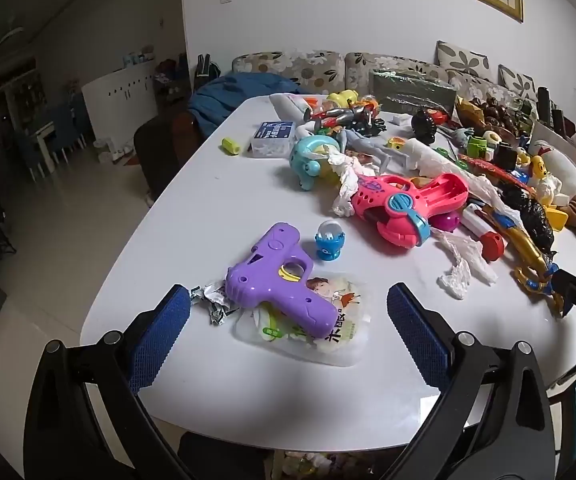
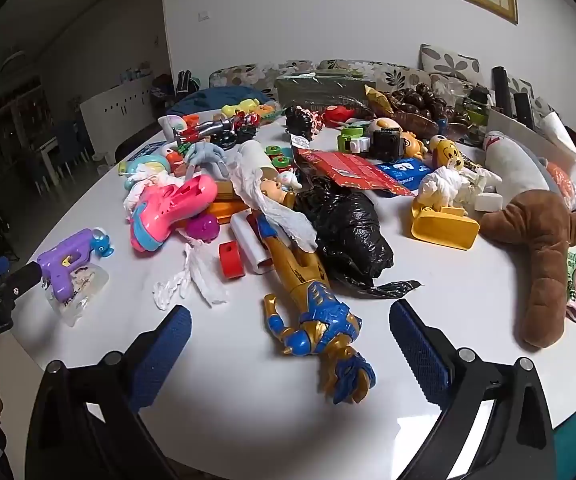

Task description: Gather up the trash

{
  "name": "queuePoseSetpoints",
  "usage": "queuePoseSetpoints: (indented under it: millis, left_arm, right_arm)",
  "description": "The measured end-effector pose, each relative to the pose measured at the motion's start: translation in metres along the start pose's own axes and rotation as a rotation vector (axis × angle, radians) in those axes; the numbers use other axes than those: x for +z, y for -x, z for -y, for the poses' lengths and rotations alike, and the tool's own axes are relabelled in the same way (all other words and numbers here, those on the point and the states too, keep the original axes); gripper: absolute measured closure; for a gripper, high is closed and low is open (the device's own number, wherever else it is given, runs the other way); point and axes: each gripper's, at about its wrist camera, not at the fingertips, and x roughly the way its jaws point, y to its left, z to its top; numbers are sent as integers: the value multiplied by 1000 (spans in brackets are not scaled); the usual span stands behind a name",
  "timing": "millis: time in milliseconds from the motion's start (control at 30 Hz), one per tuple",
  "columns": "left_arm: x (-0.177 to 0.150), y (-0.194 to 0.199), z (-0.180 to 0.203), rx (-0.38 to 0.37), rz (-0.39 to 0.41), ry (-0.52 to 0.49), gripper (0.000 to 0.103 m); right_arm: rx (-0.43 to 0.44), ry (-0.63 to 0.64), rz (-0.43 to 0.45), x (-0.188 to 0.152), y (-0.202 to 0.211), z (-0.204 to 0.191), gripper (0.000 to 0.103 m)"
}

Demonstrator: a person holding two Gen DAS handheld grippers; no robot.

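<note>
Your left gripper (image 1: 288,320) hangs over the near edge of the white table (image 1: 192,208) with its jaws spread wide and nothing between the pads. Just ahead of it lies one clear printed food pouch (image 1: 328,336), flat on the table, with a purple toy gun (image 1: 276,284) resting on top of it and a crumpled silver foil wrapper (image 1: 212,300) touching its left side. Your right gripper (image 2: 290,340) is likewise spread wide and empty, poised above a gold-and-blue action figure (image 2: 316,316) lying on its back.

Beyond the figure sits one crumpled black plastic bag (image 2: 348,232); you cannot tell what is in it. To its left, one twisted white tissue (image 2: 192,276) lies loose beside a red cap (image 2: 231,260). Further back, two more white tissue wads show: one draped from the pink toy blaster (image 2: 168,212) side, one (image 2: 444,188) by the yellow dog toy (image 2: 446,152).

On the left, a small clear box (image 1: 272,142) with a blue lid holds what look like white pieces, though the view is too coarse to be sure. At the far edge, a dark tray (image 2: 420,114) holds brown nuts.
</note>
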Motion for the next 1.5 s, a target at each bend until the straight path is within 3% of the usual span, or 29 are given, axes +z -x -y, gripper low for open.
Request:
queuePoseSetpoints:
  millis: [100,1500]
  left_arm:
    - [2,-3,6,28,-4,-34,6]
    - [-2,-7,8,23,-24,-21,6]
  right_arm:
    - [-1,-3,0,1,-1,1,5]
    - [-15,-16,-20,1,-6,-2,5]
